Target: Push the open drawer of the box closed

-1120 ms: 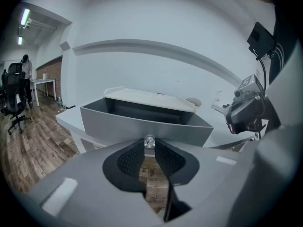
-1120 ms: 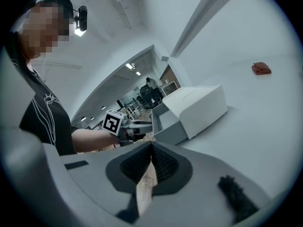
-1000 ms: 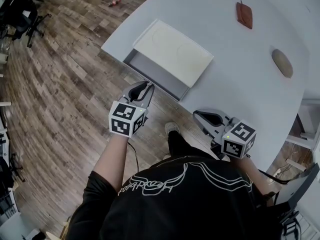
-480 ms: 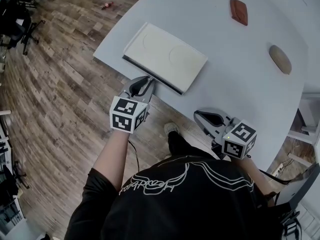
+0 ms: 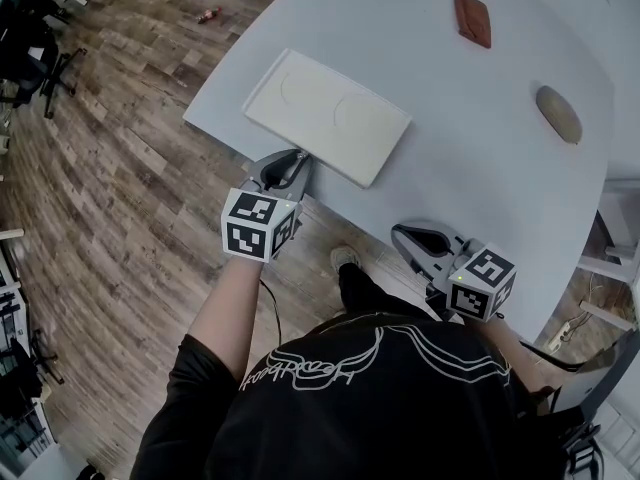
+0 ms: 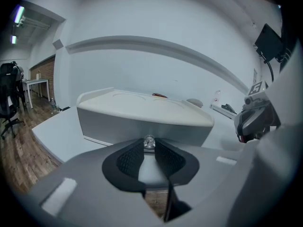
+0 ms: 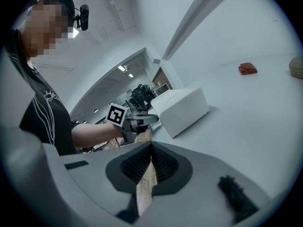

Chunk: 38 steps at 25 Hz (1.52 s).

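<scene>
Drawer (image 6: 142, 124) front, a grey face, lies flush under the cream lid of the box (image 5: 328, 116), so the box reads as closed. The box lies flat near the edge of the pale worktop (image 5: 480, 168), with its drawer side facing the person.

The left gripper (image 5: 292, 158) is at the middle of that face. In the left gripper view its black pads (image 6: 130, 157) stand a little apart, one on either side of the small round knob (image 6: 149, 142) on the drawer front, closed onto it at their tips.

The right gripper (image 5: 402, 234) is well apart from the box, over the worktop's edge close to the person's body. In the right gripper view its jaws meet at the tips with nothing between them.

Far across the worktop lie a reddish-brown item (image 5: 472, 20) and a tan oval item (image 5: 558, 114), both well clear of the box. A wood-plank floor (image 5: 120, 188) shows beyond the worktop's edge.
</scene>
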Available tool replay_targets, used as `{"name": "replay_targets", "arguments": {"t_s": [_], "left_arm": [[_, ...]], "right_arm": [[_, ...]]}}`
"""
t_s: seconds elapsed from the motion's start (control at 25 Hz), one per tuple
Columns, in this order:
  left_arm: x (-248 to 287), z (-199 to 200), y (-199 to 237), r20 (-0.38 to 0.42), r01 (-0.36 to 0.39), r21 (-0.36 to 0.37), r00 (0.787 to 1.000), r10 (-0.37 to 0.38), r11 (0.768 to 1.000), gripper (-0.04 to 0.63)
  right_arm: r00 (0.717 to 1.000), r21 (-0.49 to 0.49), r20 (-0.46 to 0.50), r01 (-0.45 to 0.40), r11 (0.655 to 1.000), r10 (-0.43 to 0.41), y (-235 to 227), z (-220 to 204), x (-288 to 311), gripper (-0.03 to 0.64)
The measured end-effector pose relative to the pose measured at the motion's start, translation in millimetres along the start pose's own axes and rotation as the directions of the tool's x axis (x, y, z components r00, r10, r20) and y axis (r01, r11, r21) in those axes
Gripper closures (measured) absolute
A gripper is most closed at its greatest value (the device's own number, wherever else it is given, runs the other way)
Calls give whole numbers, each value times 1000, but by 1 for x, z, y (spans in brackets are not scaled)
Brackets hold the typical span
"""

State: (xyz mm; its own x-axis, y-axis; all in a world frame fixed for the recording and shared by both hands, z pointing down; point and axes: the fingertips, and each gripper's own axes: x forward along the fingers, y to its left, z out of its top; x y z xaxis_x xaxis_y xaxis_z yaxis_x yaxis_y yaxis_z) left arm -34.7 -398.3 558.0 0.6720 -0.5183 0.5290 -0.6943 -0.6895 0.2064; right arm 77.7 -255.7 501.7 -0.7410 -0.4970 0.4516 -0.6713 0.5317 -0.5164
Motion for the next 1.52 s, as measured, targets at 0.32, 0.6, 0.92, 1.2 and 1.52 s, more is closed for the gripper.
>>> {"name": "replay_targets", "arguments": {"t_s": [0.32, 0.6, 0.92, 1.2, 1.52], "left_arm": [[-19, 6, -11, 26, 0, -63, 1000, 2, 998, 480], [-90, 12, -73, 56, 68, -36, 996, -66, 997, 499], [-208, 12, -156, 166, 109, -52, 981, -99, 993, 588], [-256, -2, -209, 206, 146, -23, 969, -138, 989, 588], [-274, 5, -237, 231, 159, 19, 960, -159, 987, 588]], "right_arm": [[1000, -11, 10, -26, 1000, 26, 8, 3, -1, 609], [996, -100, 53, -69, 993, 75, 46, 18, -8, 608], [987, -226, 104, -98, 969, 124, 143, 8, -34, 609], [978, -285, 120, -132, 949, 172, 201, -9, -64, 609], [985, -304, 119, -85, 949, 127, 222, -20, -77, 609]]}}
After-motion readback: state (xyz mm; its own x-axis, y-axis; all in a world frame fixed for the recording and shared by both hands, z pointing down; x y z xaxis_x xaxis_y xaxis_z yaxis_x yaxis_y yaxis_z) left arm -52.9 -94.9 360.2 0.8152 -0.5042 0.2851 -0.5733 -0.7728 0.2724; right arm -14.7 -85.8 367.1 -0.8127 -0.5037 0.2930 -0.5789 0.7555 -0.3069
